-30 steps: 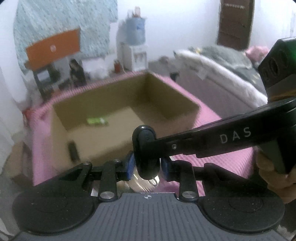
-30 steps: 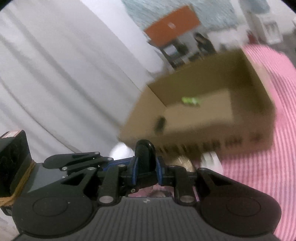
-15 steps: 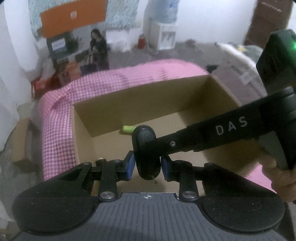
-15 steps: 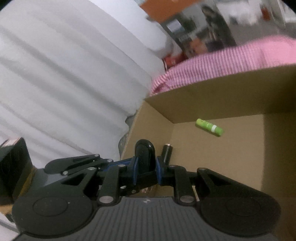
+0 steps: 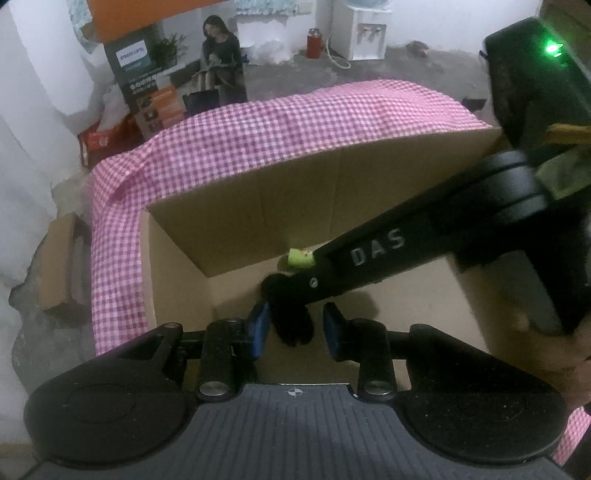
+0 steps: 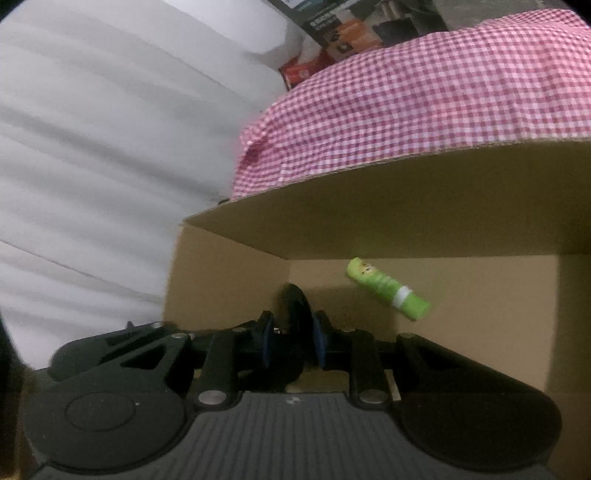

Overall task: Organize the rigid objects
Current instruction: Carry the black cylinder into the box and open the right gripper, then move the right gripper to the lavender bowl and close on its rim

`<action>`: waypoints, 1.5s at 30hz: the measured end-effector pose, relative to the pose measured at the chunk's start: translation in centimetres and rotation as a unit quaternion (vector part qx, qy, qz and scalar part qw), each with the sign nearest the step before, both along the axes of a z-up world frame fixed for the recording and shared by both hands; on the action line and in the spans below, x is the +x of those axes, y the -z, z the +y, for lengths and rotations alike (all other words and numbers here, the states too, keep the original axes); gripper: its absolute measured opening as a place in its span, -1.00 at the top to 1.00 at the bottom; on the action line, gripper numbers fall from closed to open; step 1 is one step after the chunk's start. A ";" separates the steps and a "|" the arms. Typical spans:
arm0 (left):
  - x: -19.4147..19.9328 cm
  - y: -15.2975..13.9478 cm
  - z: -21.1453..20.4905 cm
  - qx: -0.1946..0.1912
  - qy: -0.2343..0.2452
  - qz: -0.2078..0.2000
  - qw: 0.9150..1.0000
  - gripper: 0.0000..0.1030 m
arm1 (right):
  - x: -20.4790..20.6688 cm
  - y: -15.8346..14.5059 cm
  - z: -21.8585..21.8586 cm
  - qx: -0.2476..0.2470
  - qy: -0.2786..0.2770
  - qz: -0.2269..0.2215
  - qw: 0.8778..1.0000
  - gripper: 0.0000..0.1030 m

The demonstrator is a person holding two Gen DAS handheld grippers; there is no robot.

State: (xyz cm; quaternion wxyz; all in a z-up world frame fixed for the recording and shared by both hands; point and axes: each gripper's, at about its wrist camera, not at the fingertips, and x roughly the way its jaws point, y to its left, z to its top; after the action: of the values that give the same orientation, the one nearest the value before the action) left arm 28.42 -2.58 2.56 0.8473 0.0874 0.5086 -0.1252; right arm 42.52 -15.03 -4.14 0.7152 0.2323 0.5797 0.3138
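Observation:
An open cardboard box [image 5: 295, 206] [image 6: 406, 221] stands on a pink checked cloth [image 5: 295, 122] [image 6: 424, 85]. My left gripper [image 5: 295, 328] reaches over the box's floor, its jaws opening around a blurred black oval object [image 5: 290, 310], with a gap showing at the right pad. My right gripper [image 5: 295, 291] comes in from the right onto the same object. In the right wrist view that gripper [image 6: 293, 339] is also opening, and the object [image 6: 295, 306] stands edge-on between its pads with a thin gap on the left. A green tube [image 6: 388, 293] [image 5: 301, 257] lies on the box floor.
The box walls rise at the back and left. A hand [image 5: 576, 350] holds the right gripper. Beyond the cloth are a printed carton [image 5: 147, 85], a white water dispenser [image 5: 364, 29] and a flat piece of cardboard [image 5: 59, 258] on the floor. White curtain [image 6: 110, 147] hangs at the left.
Both grippers moved over the box and dipped inside it, tilting downward. The pads have spread slightly away from the black object. The green tube now lies much closer.

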 end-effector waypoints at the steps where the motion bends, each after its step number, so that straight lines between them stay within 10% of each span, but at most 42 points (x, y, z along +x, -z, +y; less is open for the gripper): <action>1: -0.1 -0.1 0.0 0.001 0.000 -0.003 1.000 0.37 | 0.0 0.2 -0.1 0.001 0.001 0.003 1.000 0.50; 13: -5.8 -5.2 0.0 -0.029 0.020 -0.071 0.997 0.27 | -5.2 -5.5 -4.0 0.033 0.019 -0.070 0.997 0.50; 23: -14.8 -7.9 -0.1 -0.062 0.048 -0.122 0.990 0.18 | -17.7 -11.4 -11.1 0.100 0.051 -0.143 0.983 0.50; 35: -22.1 -1.0 -3.4 -0.048 0.103 -0.084 0.990 0.10 | -30.0 -7.5 -14.1 0.152 0.076 -0.114 0.979 0.50; 45: -23.3 5.1 -5.5 -0.017 0.134 -0.014 0.991 -0.22 | -31.7 -1.9 -13.3 -0.008 0.124 -0.122 0.985 0.06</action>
State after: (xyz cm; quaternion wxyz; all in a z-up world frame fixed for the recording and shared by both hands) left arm 5.08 -8.05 -2.52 0.8314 0.1417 0.4784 -0.2448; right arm 10.81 -28.30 -2.29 0.8157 0.2566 0.4574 0.2440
